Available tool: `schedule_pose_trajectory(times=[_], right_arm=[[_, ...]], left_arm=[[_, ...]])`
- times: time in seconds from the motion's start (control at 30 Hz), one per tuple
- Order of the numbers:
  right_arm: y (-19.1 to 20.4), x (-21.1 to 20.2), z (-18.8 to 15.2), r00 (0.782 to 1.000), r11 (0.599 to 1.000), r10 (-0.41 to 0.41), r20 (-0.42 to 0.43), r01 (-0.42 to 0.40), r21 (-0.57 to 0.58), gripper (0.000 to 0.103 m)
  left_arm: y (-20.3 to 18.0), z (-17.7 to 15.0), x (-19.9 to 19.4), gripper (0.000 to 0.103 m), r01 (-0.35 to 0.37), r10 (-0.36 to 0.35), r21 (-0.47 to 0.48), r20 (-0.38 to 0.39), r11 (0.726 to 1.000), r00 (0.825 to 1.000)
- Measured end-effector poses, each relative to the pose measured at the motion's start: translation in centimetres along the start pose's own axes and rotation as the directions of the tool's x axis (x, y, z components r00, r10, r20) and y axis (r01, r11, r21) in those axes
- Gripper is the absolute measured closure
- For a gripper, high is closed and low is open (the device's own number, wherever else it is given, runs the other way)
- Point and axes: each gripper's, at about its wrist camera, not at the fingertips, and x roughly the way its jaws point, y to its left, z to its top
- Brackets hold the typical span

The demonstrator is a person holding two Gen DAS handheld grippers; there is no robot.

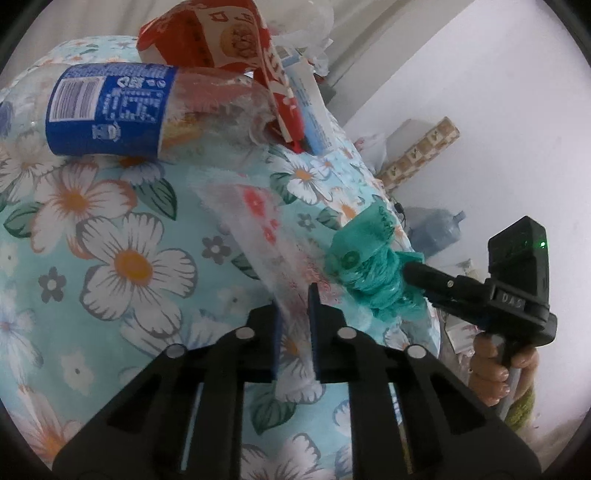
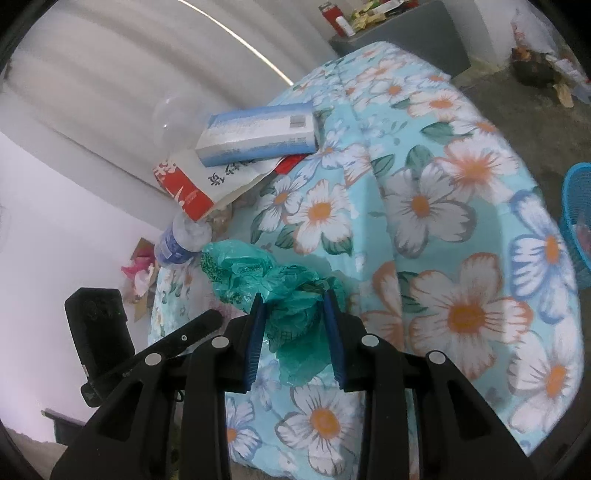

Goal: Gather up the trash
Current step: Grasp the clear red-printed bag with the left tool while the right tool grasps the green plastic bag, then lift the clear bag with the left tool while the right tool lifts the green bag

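Note:
My left gripper is shut on a thin clear plastic wrapper with red print, lying on the floral tablecloth. My right gripper is shut on a crumpled green plastic bag; the bag also shows in the left wrist view, at the table's right edge. Further back lie a clear bottle with a blue label, a red and white paper bag and a blue-white box.
A blue mesh basket stands on the floor at the right of the table. A water jug and a patterned box sit by the white wall. A grey cabinet with clutter stands beyond the table.

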Motion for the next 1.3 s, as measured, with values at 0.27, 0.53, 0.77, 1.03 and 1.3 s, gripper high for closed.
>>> schedule_pose_trajectory(times=[0.27, 0.53, 0.77, 1.03, 1.3], right_arm=[[0.1, -2.7, -1.1, 0.994, 0.993, -0.107, 0.006, 0.107, -0.048, 0.067], [1.8, -2.8, -2.0, 0.985, 0.962, -0.172, 0.031, 0.175, -0.208, 0.048], [0.9, -1.3, -2.0, 0.990, 0.975, -0.141, 0.014, 0.142, -0.169, 0.051], [0.1, -2.8, -2.4, 0.992, 0.989, -0.116, 0.050, 0.120, -0.081, 0.065], [-2.1, -5.4, -2.6, 0.992, 0.997, -0.069, 0.106, 0.066, 0.032, 0.065]], left_arm=[[-0.6, -1.0, -0.1, 0.099, -0.005, 0.005, 0.042, -0.022, 0.999, 1.000], [-2.0, -1.8, -0.1, 0.100, 0.006, -0.003, 0.079, -0.038, 0.997, 0.999], [-2.4, -1.6, 0.0, 0.100, 0.004, 0.000, 0.093, -0.037, 0.996, 0.999], [-2.7, -1.3, -1.0, 0.100, 0.007, -0.004, 0.129, -0.018, 0.992, 1.000], [-3.9, -0.9, -2.2, 0.100, 0.004, -0.005, 0.177, 0.009, 0.984, 1.000]])
